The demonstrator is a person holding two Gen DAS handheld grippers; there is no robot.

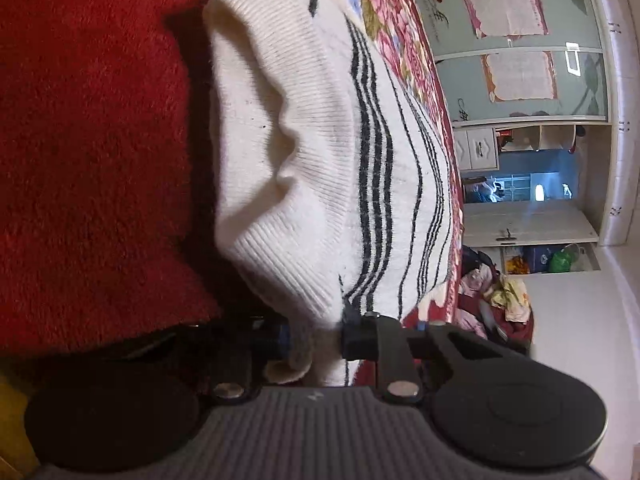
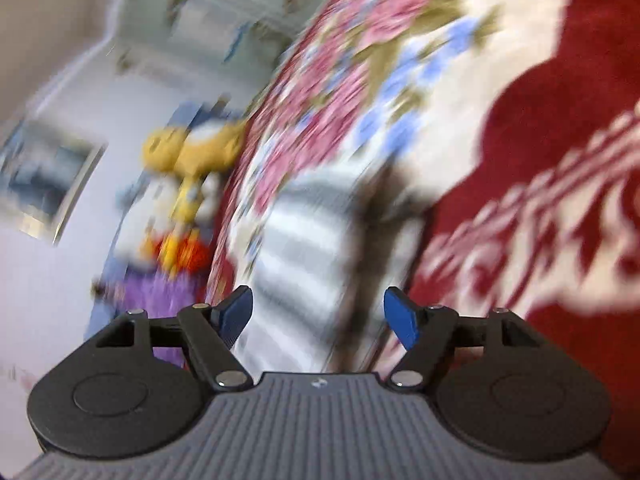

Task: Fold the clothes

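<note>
A white knit sweater with thin black stripes [image 1: 320, 152] lies on a bed, its ribbed hem bunched toward the camera. My left gripper [image 1: 316, 340] is shut on the sweater's ribbed edge, with cloth squeezed between its fingers. The right wrist view is heavily blurred by motion. There my right gripper [image 2: 318, 314] stands open, its blue pads [image 2: 402, 320] wide apart and holding nothing. Just beyond them lies a striped white fabric [image 2: 304, 248], probably part of the same sweater.
A red fleece blanket [image 1: 88, 140] covers the bed beside the sweater, over a floral bedspread [image 1: 400, 28]. A wardrobe with glass doors [image 1: 516, 48] and a pile of clothes [image 1: 496, 300] stand beyond the bed. Blurred yellow plush toys [image 2: 188, 184] sit past the bed's edge.
</note>
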